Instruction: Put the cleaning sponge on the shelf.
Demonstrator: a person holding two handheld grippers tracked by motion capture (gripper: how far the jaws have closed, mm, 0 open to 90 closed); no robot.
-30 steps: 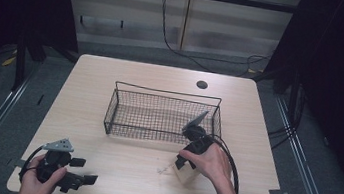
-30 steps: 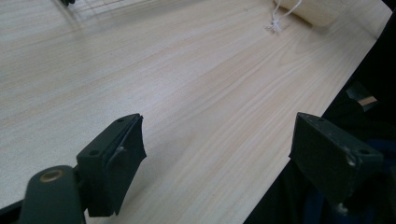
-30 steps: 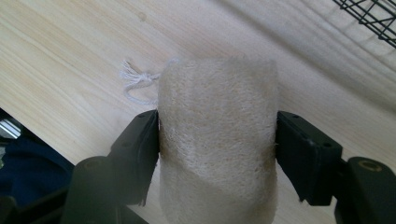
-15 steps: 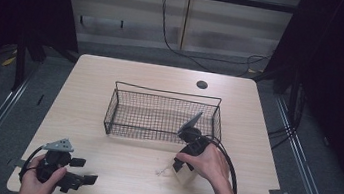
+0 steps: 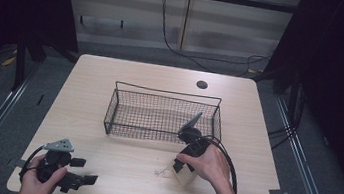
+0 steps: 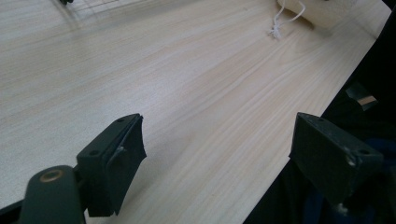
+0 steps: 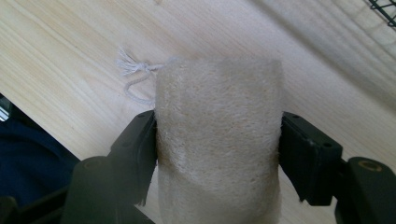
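We see the right gripper (image 7: 217,140) with its jaws clamped on both sides of a beige loofah sponge (image 7: 218,140) near the tabletop's (image 5: 115,170) front edge, right of centre. Our left gripper (image 6: 224,158) rests at the front-left corner, jaws spread wide on nothing. A wire basket (image 5: 162,118) sits mid-table.

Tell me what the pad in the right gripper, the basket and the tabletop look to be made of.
Pad: pale, fuzzy, fibrous, likely loofah, with a white cotton-like string.
Basket: thin dark wire mesh, probably coated metal.
Tabletop: light wood grain, smooth and matte, perhaps laminate.
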